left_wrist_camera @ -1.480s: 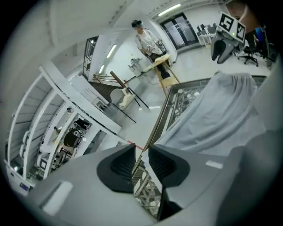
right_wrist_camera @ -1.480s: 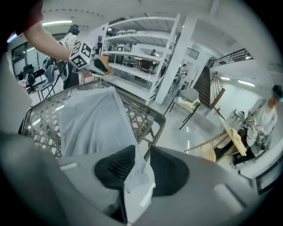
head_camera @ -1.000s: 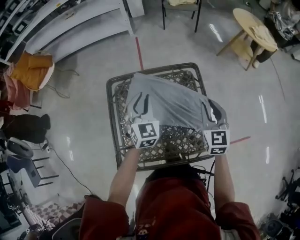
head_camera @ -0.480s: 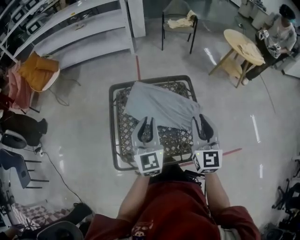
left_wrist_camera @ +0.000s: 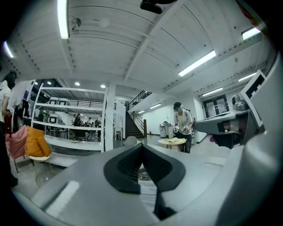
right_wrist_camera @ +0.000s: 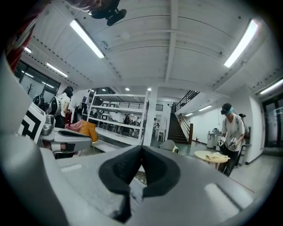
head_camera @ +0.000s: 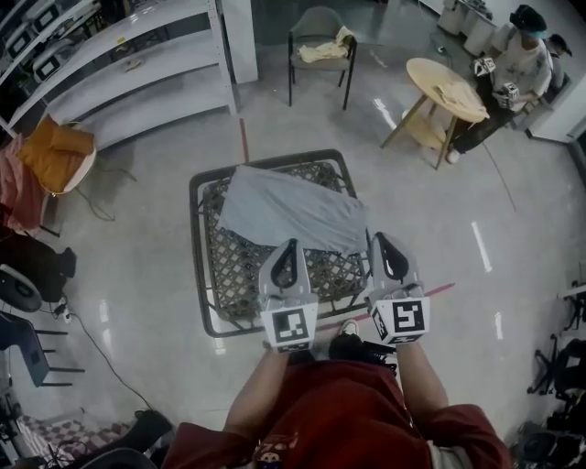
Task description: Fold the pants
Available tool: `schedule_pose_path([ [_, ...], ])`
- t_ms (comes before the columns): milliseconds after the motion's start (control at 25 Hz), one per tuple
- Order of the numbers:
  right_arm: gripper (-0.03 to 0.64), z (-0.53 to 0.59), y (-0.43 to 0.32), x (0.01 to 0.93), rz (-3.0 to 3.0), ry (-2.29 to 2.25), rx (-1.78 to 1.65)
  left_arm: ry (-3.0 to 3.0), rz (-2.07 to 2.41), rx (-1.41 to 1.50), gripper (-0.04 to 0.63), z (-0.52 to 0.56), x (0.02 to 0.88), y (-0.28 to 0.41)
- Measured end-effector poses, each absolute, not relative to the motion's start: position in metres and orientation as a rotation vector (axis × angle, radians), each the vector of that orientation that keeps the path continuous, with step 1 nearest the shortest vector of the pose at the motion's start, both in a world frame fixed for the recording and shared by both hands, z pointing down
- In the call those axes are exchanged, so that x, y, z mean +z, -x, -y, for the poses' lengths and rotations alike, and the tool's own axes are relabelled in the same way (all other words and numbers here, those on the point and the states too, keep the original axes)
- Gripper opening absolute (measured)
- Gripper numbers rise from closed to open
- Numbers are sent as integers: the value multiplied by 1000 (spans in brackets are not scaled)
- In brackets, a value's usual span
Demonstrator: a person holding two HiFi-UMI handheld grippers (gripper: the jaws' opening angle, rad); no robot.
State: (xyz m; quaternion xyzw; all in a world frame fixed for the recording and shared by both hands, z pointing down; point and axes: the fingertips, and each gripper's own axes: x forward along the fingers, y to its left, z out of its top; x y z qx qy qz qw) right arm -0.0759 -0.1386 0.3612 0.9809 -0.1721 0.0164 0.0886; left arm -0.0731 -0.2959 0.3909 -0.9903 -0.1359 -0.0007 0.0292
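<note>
Grey pants (head_camera: 288,209) are laid folded flat on the woven counter (head_camera: 203,275). The left hand-held gripper (head_camera: 291,247) and right hand-held gripper (head_camera: 379,240), just closed on nothing, are held clear of them. Folding is judged largely done.

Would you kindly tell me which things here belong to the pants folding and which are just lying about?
Job: grey pants lying on the lattice table; left gripper and right gripper, both just closed, empty.
Lying about: round wooden table, chair with yellow cloth, orange garment, shelves.
</note>
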Motion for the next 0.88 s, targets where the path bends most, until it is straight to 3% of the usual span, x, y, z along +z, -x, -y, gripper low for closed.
schedule_pose_path([
  [400, 2, 2, 68, 353, 337, -2963, 59, 3012, 550, 80, 6, 169, 367, 50],
  [880, 2, -222, 39, 341, 100, -3013, -71, 2894, 777, 219, 6, -72, 353, 6],
])
